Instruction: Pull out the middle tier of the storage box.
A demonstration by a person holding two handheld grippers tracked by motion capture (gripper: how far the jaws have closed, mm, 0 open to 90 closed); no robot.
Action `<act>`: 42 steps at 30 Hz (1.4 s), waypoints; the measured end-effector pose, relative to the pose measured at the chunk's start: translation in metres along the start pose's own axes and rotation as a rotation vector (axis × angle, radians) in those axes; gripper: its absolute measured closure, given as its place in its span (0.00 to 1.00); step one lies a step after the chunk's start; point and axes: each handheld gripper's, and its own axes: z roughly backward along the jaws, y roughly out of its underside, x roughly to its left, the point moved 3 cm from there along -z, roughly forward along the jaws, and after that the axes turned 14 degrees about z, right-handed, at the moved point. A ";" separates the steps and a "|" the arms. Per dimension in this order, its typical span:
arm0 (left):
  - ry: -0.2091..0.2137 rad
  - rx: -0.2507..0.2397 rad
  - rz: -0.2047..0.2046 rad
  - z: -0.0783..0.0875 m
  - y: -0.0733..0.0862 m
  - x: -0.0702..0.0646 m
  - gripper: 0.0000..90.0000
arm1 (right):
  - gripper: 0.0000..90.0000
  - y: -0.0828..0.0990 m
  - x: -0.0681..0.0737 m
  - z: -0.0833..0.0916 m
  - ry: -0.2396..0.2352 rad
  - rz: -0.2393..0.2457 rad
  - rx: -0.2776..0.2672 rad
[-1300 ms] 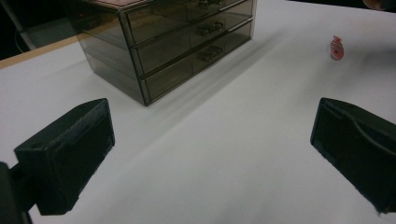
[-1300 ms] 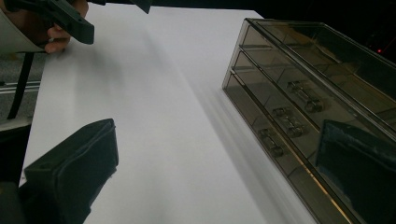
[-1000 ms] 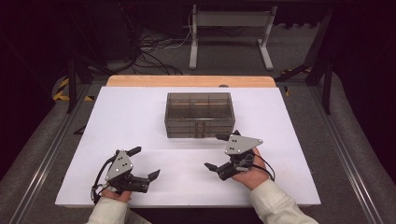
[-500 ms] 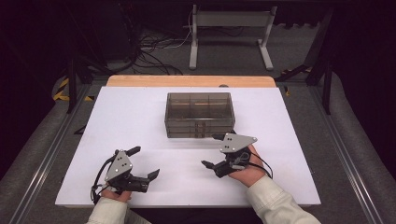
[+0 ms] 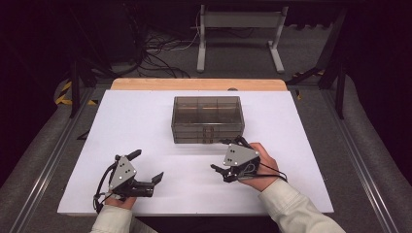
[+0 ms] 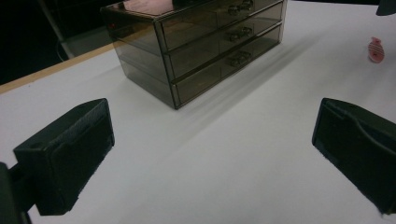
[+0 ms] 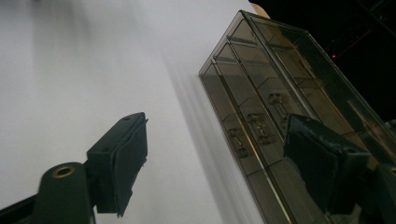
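Near edge of the white tabletop (image 5: 145,116): the left tongs (image 5: 148,167) are resting low at the person's left, jaws standing wide apart with nothing between them. In the left gripper view the same tongs (image 6: 212,154) are framing bare white surface, with the drawer unit beyond them.

Slightly farther in, at the person's right: the right tongs (image 5: 224,158) are lying tilted in the hand (image 5: 260,165), just in front of the drawer unit's right front corner. Their jaws have just been closing but are standing apart (nothing is lying between them). In the right gripper view these tongs (image 7: 219,168) are pointing along the drawer fronts, one jaw overlapping the cabinet in the picture; whether it is touching cannot be told.

Middle of the tabletop: the smoky translucent drawer unit (image 5: 207,119) is standing upright, three drawers stacked, all pushed in, handles (image 6: 238,33) facing the person.

Far right in the left gripper view: a small pink object (image 6: 374,49) is lying on the tabletop, too small to identify.
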 end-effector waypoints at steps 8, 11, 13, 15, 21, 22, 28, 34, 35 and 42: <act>0.007 0.009 0.024 -0.001 0.001 0.004 0.00 | 0.33 -0.008 -0.001 0.002 0.069 0.082 0.034; 0.004 0.002 0.026 0.000 0.001 0.003 0.00 | 0.35 -0.011 -0.002 0.002 0.093 0.113 0.049; 0.012 0.000 0.028 0.000 0.001 0.003 0.00 | 0.36 -0.012 -0.001 0.002 0.110 0.139 0.063; 0.019 -0.010 0.032 0.001 0.000 0.003 0.00 | 0.37 -0.014 0.000 0.002 0.131 0.168 0.080; 0.025 -0.015 0.037 0.002 0.000 0.004 0.00 | 0.38 -0.016 0.005 -0.001 0.157 0.240 0.112; 0.025 -0.017 0.037 0.002 0.000 0.004 0.00 | 0.38 -0.016 0.006 -0.002 0.156 0.252 0.116; 0.028 -0.027 0.041 0.003 0.000 0.004 0.00 | 0.41 -0.017 0.010 -0.005 0.189 0.312 0.147; 0.022 -0.026 0.036 0.003 0.000 0.004 0.00 | 0.42 -0.018 0.014 -0.008 0.224 0.373 0.175; 0.021 -0.028 0.037 0.002 0.000 0.003 0.00 | 0.42 -0.018 0.015 -0.009 0.231 0.388 0.182; 0.020 -0.024 0.037 0.002 0.000 0.004 0.00 | 0.45 -0.017 0.021 -0.016 0.272 0.452 0.213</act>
